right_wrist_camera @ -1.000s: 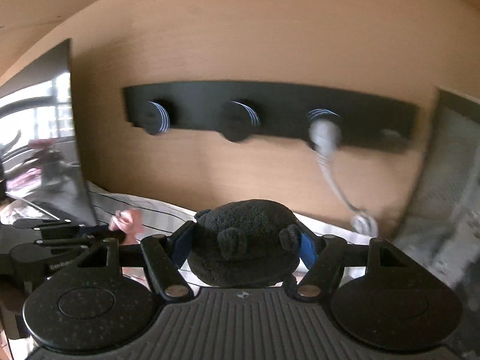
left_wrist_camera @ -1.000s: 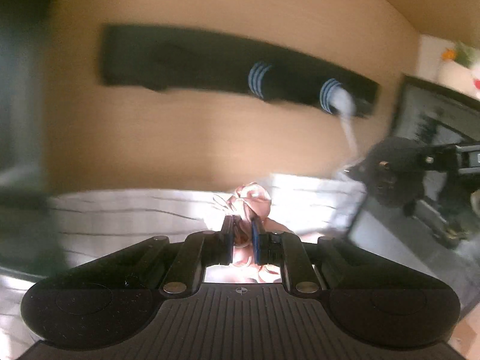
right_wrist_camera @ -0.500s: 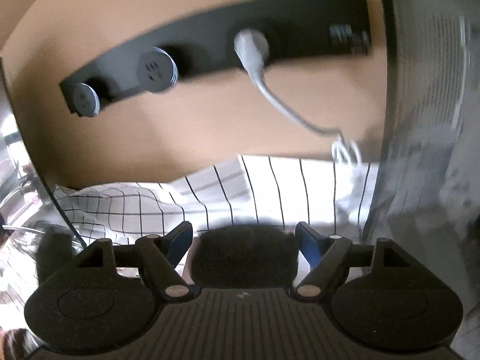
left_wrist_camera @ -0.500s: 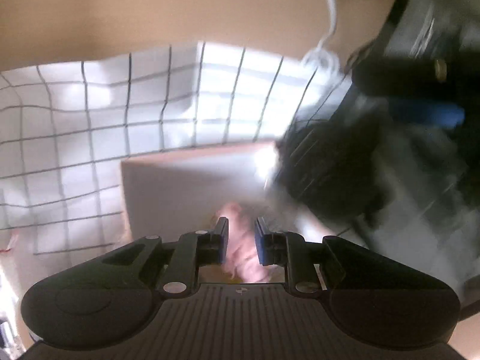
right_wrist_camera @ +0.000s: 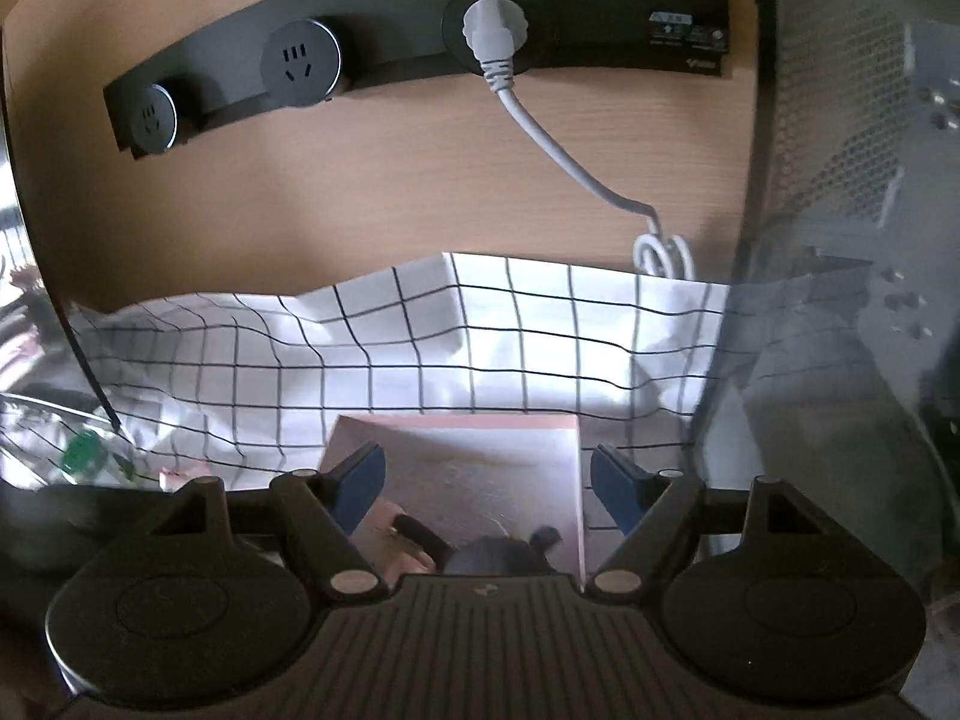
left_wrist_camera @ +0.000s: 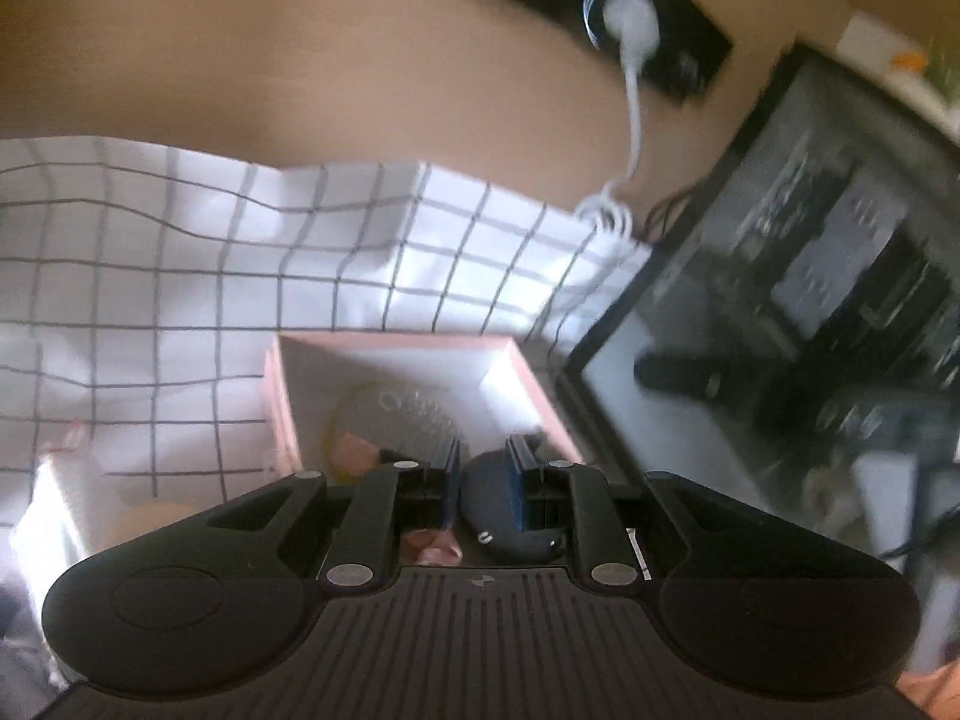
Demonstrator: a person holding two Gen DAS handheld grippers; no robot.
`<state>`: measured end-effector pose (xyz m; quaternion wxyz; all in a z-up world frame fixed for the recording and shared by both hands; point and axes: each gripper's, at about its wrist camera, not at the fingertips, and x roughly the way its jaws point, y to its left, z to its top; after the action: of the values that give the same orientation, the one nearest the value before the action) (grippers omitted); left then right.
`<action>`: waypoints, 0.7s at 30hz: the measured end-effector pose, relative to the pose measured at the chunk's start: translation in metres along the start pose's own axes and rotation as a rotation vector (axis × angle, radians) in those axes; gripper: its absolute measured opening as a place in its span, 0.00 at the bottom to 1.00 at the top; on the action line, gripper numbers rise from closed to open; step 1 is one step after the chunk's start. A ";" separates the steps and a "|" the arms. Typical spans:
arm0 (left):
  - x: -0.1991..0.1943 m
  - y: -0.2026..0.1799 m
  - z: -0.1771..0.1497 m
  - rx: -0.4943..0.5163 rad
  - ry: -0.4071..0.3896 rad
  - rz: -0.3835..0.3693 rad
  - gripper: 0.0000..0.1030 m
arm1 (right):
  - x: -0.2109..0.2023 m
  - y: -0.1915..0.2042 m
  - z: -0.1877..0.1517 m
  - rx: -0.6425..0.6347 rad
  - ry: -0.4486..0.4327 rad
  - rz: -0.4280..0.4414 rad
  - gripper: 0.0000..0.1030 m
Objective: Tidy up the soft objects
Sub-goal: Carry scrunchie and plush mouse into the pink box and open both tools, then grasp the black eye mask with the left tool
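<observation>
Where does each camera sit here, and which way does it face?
Left wrist: on the left gripper, looking down into the pink box on the checked cloth; its narrowly parted fingers show.
Right wrist: on the right gripper, facing the socket strip above the box; its wide-open fingers show.
Shared: box, cloth, white plug, dark plush toy.

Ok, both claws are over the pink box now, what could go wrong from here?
The left claw sits low and narrow right at the dark plush in the pink box; lifting out could snag it. The right claw hangs open over the same box, so the two could collide. The glass-sided case stands close beside.
</observation>
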<state>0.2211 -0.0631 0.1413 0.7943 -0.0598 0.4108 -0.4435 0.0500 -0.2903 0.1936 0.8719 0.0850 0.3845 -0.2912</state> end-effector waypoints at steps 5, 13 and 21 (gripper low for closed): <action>-0.048 0.031 -0.015 -0.062 -0.097 0.052 0.18 | -0.004 0.012 -0.022 -0.074 0.025 -0.004 0.74; -0.132 0.132 -0.065 -0.234 -0.183 0.362 0.18 | -0.007 0.088 -0.051 -0.244 0.043 0.145 0.74; -0.162 0.186 -0.125 -0.401 -0.133 0.421 0.18 | -0.019 0.196 -0.097 -0.440 0.059 0.382 0.32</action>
<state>0.2111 0.2041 0.0717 0.8664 -0.1581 0.4405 -0.1743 0.0919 -0.0860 0.1250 0.8968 -0.0270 0.4406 -0.0288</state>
